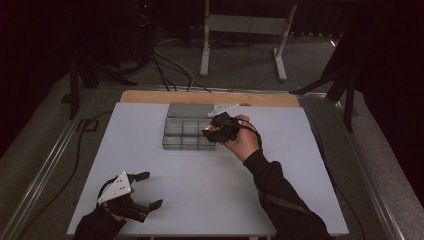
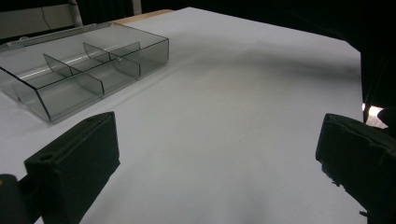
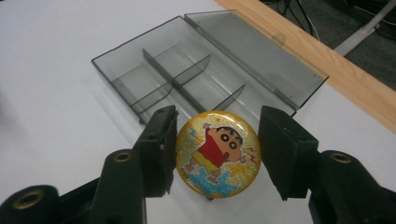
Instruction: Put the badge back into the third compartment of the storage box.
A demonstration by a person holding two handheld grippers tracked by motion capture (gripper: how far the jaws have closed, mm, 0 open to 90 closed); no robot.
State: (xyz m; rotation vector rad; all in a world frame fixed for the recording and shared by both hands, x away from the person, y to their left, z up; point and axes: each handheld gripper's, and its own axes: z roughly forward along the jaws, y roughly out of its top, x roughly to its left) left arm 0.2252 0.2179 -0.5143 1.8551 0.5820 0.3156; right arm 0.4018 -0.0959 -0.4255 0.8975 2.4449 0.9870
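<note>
Round badge (image 3: 217, 158) with a cartoon child in a red shirt on glittery gold, clamped edge to edge between the two black jaws of the right gripper (image 3: 217, 154), face turned up toward the gripper's camera. Held in the air just in front of the box (image 3: 205, 77), over its near right corner as seen from above, clear of the table. Box itself: clear smoky plastic, shallow, split by thin dividers into several compartments, lid (image 3: 254, 46) swung open and lying flat behind it. In the high view, right gripper (image 1: 214, 131) at the box's (image 1: 186, 131) right edge, hand (image 1: 243, 140) wrapped round it from behind, dark sleeve running back to the bottom of the frame. Box toward the far side of the white table (image 1: 210, 185), just short of a wooden strip (image 1: 150, 96) along the far edge. Well apart from the box, at the near left corner of the table, left gripper (image 1: 152, 190) held low, grey three-cornered plate (image 1: 116, 188) on top, jaws spread wide with nothing between them. From that gripper's own camera, jaws far apart at either side, bare white table between, box (image 2: 88, 70) up at the left beyond them. Past the table's far edge, grey floor, cables and a pale metal frame (image 1: 245, 30) in the dark.
</note>
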